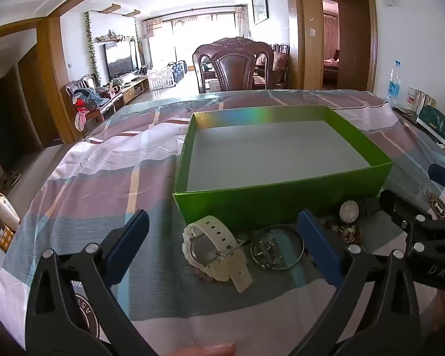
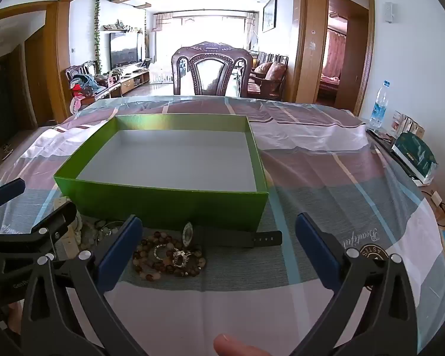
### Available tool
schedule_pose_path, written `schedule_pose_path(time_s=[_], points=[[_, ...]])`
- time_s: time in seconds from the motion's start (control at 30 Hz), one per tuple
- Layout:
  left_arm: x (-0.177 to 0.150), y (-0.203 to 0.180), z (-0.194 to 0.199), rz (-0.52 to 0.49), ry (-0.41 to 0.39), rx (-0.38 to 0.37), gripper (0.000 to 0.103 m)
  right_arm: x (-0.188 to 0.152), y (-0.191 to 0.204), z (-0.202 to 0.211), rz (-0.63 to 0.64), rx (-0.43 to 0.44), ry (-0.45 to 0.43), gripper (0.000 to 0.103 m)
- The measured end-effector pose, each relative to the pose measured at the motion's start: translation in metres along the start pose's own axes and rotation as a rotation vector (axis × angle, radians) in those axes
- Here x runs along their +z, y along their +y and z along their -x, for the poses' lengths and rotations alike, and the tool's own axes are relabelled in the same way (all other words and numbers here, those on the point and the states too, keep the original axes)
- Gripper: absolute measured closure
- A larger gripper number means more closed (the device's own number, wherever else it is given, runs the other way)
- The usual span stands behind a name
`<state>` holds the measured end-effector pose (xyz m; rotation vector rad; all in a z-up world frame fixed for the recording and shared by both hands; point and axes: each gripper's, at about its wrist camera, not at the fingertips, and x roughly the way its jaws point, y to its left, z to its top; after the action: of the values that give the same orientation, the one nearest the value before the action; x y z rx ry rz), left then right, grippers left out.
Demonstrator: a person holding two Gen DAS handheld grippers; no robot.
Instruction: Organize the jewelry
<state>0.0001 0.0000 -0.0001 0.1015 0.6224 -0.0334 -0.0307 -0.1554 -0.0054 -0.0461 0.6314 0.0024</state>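
An open green box with a bare grey floor stands on the cloth; it also shows in the right wrist view. In front of it lie a white watch, thin silver bangles, a black-strapped watch, a brown bead bracelet and a silver ring. My left gripper is open, its fingers either side of the white watch and bangles. My right gripper is open, above the beads and black watch.
A striped cloth covers the table. A dark wooden chair stands at the far edge. A water bottle, packets and a green bag sit at the right edge.
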Motion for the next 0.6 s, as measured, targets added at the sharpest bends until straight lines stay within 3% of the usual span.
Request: schedule_pose_path(time_s=[0.6], points=[[-0.0032, -0.0031, -0.0004, -0.007, 0.005, 0.001, 0.004, -0.0004, -0.0006, 0.0011, -0.001, 0.000, -0.005, 0.003]])
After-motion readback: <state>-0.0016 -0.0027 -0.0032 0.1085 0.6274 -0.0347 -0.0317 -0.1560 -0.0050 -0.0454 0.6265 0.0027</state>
